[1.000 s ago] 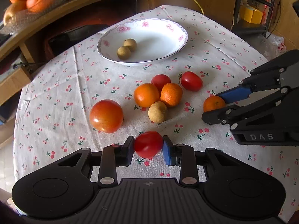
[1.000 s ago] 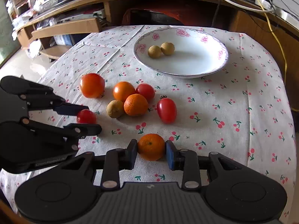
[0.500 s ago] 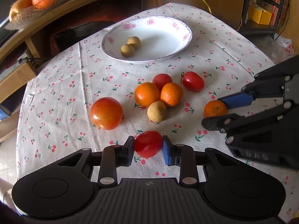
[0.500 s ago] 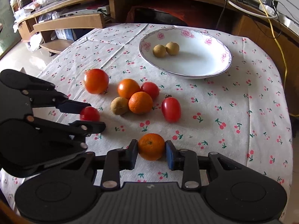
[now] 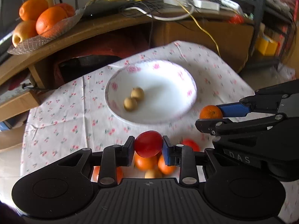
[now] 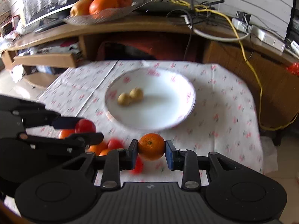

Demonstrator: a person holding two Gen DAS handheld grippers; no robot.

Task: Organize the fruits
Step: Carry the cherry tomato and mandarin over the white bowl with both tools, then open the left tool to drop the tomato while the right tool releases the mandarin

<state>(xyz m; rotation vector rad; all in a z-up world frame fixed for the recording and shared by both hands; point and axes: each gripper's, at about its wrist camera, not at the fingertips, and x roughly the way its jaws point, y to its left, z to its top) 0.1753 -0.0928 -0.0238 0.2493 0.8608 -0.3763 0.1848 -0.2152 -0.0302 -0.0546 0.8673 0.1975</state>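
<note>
Left wrist view: the left tool (image 5: 148,146) grips a red tomato (image 5: 148,145) above the tabletop; the right tool (image 6: 151,149) grips a small orange (image 6: 151,146). Lower each inside the plate (image 5: 186,108), clear of the two longans (image 5: 133,99), before releasing.

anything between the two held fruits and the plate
Nothing visible does. The left gripper holds a tomato and the right gripper an orange, both raised short of the plate; only bare cloth lies between.
</note>
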